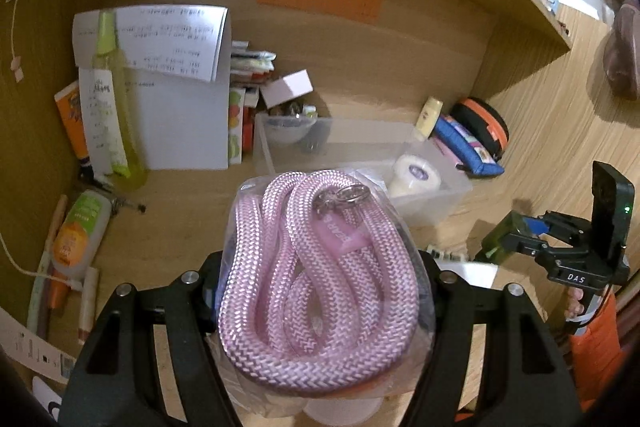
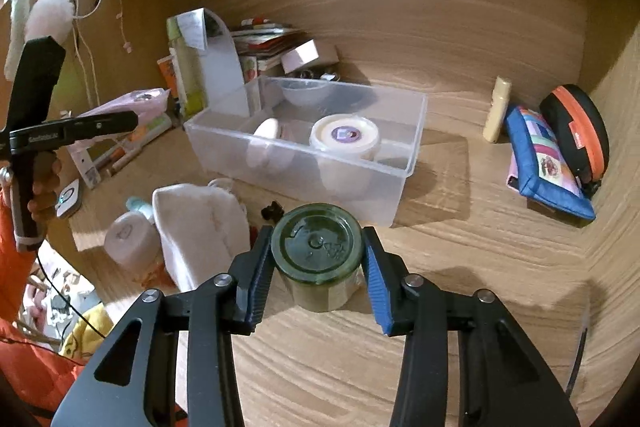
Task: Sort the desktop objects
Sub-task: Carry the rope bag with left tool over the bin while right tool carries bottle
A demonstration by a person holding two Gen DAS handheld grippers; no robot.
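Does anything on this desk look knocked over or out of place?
Yes. In the clear plastic bin, a white tub stands upright while a second white container lies tipped on its side. Nothing looks spilled or broken.

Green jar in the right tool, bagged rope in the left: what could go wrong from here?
1. The right tool grips the green jar only at its lid rim; it may slip or tilt when lifted.
2. The pink rope sits in a slick clear bag in the left tool and could slide out.
3. The clear bin already holds a white tub, so the jar could knock it.
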